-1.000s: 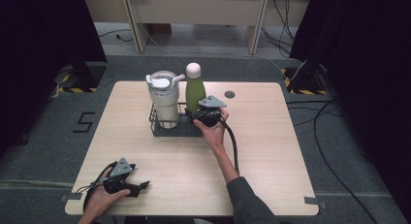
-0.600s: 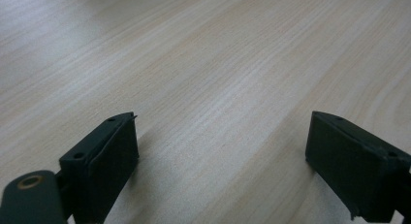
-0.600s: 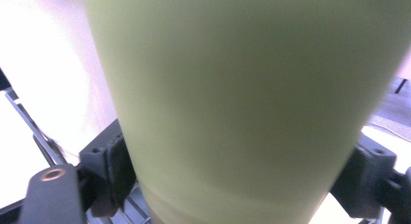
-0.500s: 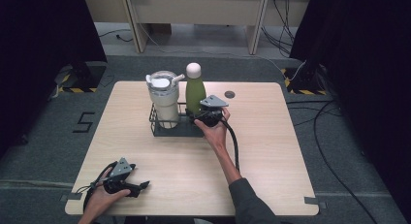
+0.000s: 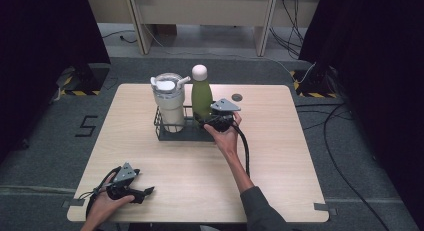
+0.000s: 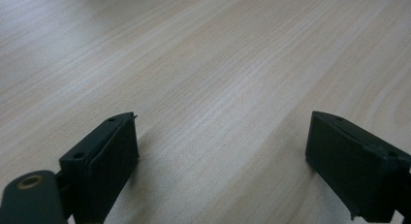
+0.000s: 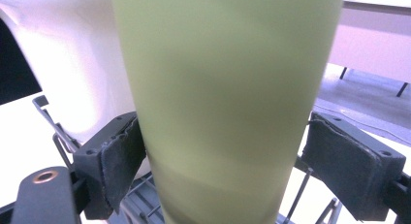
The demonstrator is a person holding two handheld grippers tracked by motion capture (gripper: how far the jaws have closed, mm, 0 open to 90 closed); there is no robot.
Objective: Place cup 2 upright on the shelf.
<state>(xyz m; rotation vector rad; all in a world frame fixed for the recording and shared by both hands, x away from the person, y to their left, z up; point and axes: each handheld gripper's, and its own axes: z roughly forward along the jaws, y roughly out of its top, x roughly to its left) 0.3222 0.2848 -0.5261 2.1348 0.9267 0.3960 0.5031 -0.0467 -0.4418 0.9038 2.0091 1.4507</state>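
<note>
A green bottle (image 5: 201, 98) with a white cap stands upright in a black wire basket (image 5: 165, 133) at mid table, beside a white lidded tumbler (image 5: 168, 103). My right gripper (image 5: 207, 122) reaches the bottle's lower body from the near right. In the right gripper view the green bottle (image 7: 228, 112) stands between the pads (image 7: 121, 156). The right gripper (image 7: 223, 170) has just been opening its jaws and the pads sit right at the bottle's sides without squeezing. My left gripper (image 5: 147, 192) lies low on the table's near left corner. The left gripper (image 6: 223, 161) is open over bare wood.
A small dark round disc (image 5: 237, 97) lies on the wooden table (image 5: 280, 156) behind the right gripper. The tumbler's white wall (image 7: 72, 64) rises close on the bottle's left. Cables trail over the floor to the right of the table.
</note>
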